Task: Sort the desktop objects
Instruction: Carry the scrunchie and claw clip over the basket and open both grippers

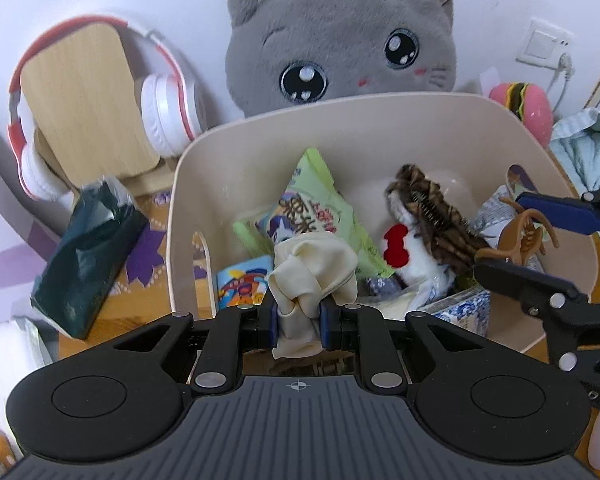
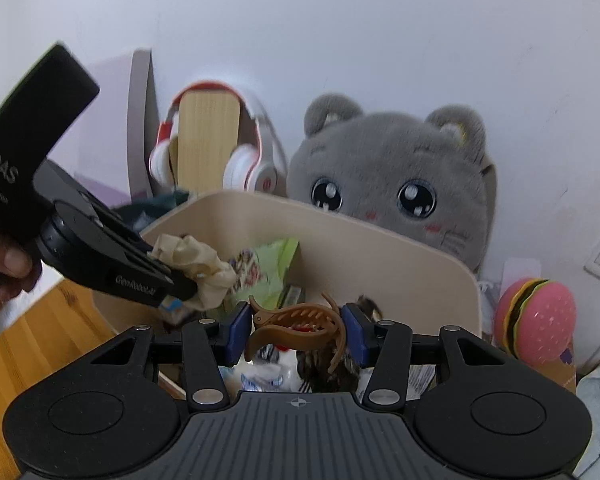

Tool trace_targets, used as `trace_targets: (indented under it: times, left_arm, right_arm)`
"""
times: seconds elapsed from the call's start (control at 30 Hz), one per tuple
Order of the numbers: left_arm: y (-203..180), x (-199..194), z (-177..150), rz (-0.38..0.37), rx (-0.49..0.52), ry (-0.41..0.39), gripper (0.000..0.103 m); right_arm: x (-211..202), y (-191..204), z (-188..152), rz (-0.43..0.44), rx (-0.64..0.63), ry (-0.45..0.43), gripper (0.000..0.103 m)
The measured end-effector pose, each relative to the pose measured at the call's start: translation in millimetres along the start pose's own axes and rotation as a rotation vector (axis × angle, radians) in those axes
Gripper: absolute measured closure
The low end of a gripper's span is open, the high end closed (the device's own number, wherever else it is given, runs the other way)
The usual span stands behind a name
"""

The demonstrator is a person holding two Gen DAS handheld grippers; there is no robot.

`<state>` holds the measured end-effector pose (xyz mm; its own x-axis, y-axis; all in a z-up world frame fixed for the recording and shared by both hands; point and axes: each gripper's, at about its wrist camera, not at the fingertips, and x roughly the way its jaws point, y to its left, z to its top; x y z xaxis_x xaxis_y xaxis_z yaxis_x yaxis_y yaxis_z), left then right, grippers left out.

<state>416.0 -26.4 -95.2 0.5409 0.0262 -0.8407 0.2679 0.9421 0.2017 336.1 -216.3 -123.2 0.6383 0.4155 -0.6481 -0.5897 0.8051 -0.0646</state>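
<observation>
Sorting is at the drop-off step: both tools hang over the beige bin (image 1: 380, 120), each carrying one item. Left tool (image 1: 299, 320) is clamped on a crumpled cream cloth (image 1: 312, 276), which bulges up between its blue pads just ahead of the tool, above the bin's near-left part. Right tool (image 2: 296, 332) is closed on a brown hair claw clip (image 2: 296, 326), pinched by both ends, with the bin's contents directly below and ahead of it. Already inside the bin lie a green snack packet (image 1: 320, 208), a brown-and-white plush (image 1: 424, 220) and other small packs. Beyond the bin stand a grey cat plush (image 1: 340, 36) and red-and-white headphones (image 1: 168, 116); a dark green pouch (image 1: 88, 256) lies on the table to the left tool's left.

Judging from this, the next move is simply letting go: each tool needs to part its jaws while still inside the rim, so cloth and clip fall in rather than catching the edge.
</observation>
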Motion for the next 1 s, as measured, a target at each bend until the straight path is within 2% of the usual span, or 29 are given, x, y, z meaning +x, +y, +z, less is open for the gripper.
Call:
trace_targets:
  times: [0.23, 0.27, 0.4, 0.47, 0.53, 0.6, 0.73, 0.87, 1.0]
  left_arm:
    - [-4.5, 4.5, -2.2, 0.012, -0.018, 0.042, 0.082]
    - [-5.2, 3.7, -0.8, 0.016, -0.015, 0.037, 0.079]
    - [-7.9, -3.1, 2.4, 0.038, -0.01, 0.011, 0.053]
    - [-8.8, -9.0, 2.9, 0.048, -0.005, -0.007, 0.047]
    - [-9.4, -15.9, 3.0, 0.042, -0.002, -0.031, 0.044]
    - [-10.8, -21.6, 2.1, 0.04, 0.009, -0.045, 0.04]
    - [-14.1, -34.0, -4.9, 0.041, 0.022, -0.062, 0.038]
    - [-12.6, -48.0, -10.6, 0.025, -0.015, -0.068, 0.036]
    - [-18.0, -62.2, -17.6, 0.017, 0.023, -0.081, 0.036]
  right_arm:
    - [16.5, -0.7, -13.7, 0.009, 0.01, 0.074, 0.053]
    - [17.0, -0.8, -15.5, 0.01, 0.009, 0.078, 0.053]
    - [15.7, -2.1, -17.4, 0.005, -0.002, 0.076, 0.044]
    - [13.1, -3.3, -15.5, -0.004, -0.003, 0.063, 0.039]
    - [8.8, -4.8, -13.4, -0.002, 0.005, 0.045, 0.026]
    - [3.4, -6.5, -12.0, 0.004, 0.012, 0.022, 0.018]
    - [-6.2, -10.9, -9.8, 0.011, 0.043, 0.008, 0.012]
    - [-15.2, -12.6, -7.6, 0.013, 0.054, 0.0, 0.008]
    - [-25.1, -14.6, -7.5, 0.007, 0.079, -0.01, 0.004]
